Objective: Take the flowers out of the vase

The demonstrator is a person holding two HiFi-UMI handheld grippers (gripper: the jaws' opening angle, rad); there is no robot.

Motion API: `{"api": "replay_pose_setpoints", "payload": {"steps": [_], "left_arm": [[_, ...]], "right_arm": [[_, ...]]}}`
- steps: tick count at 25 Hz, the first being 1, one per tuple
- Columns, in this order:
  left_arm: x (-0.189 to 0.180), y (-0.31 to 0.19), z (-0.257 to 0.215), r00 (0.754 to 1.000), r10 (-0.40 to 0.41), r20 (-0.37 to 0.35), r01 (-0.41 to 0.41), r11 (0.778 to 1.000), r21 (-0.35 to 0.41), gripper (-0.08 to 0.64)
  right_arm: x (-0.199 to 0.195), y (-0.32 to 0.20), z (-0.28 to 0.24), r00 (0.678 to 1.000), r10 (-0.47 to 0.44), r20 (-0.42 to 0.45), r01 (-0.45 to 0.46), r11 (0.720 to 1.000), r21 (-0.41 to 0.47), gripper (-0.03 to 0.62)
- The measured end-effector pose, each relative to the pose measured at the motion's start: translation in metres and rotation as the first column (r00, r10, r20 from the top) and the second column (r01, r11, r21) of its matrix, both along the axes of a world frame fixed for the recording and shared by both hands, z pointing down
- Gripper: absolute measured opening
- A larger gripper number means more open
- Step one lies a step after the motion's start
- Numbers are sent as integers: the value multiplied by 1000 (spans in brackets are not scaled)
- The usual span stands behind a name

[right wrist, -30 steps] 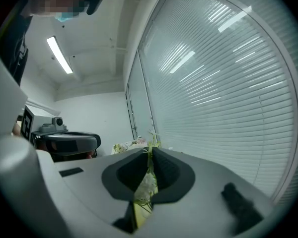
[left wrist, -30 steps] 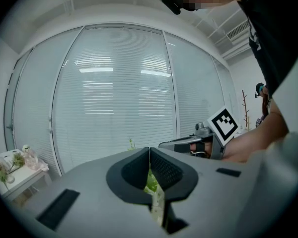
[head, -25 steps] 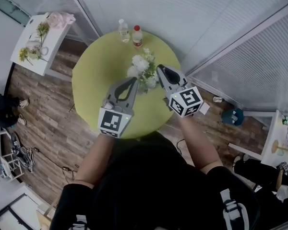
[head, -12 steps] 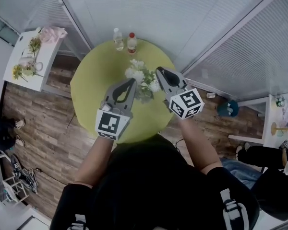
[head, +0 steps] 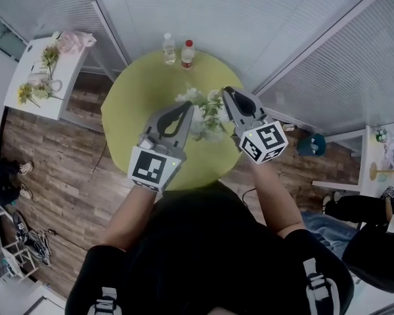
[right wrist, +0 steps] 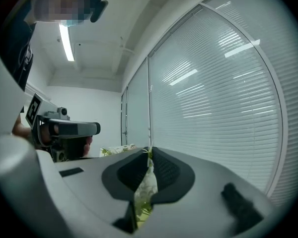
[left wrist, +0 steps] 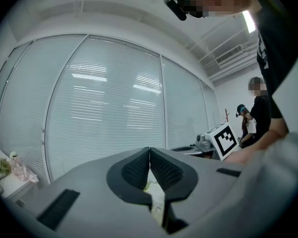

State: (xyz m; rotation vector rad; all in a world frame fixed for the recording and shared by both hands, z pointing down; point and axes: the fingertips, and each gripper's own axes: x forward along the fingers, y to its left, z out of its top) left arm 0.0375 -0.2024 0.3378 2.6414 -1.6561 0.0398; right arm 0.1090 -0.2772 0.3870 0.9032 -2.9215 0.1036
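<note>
The right gripper (right wrist: 150, 151) has its jaws pinched nearly together on a strip of pale green leaf and stem, which pokes up past the tips. The left gripper (left wrist: 149, 150) has its jaws closed too, tips meeting, with white and green showing in the slit below them; I read that as a second hold on the same bunch, though it is less plain than the right one.

In the head view the flowers (head: 207, 110) sit directly between the two grippers, the left jaws touching their left side and the right jaws their right side, so neither hand is nearer. They hang over the middle of the round green table (head: 134, 104). The vase is hard to make out under the blooms; I judge it to be straight below them. The stems would then run upright, so the pull has to go straight up along them, both hands together, to avoid tipping the vase. Two bottles (head: 178, 50) stand well apart at the far edge.
</note>
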Motion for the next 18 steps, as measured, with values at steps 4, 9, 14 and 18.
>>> {"api": "replay_pose_setpoints", "payload": {"steps": [4,9,14,18], "left_arm": [[-15,9,-8,1000,1,1,-1,1000,24,14],[-15,19,-15,1000,21,1,-21,999,40,14],[-15,27,-20,999,46,-7,-46,997,67,14],[-19,31,-22,998,67,-7,-66,995,74,14]], "right_arm": [[-11,10,-9,1000,4,14,-4,1000,12,31],[-12,21,-19,1000,14,16,-15,999,33,31],[-12,32,-31,999,37,12,-37,997,66,31],[-16,40,-38,998,56,-6,-55,994,93,31]]}}
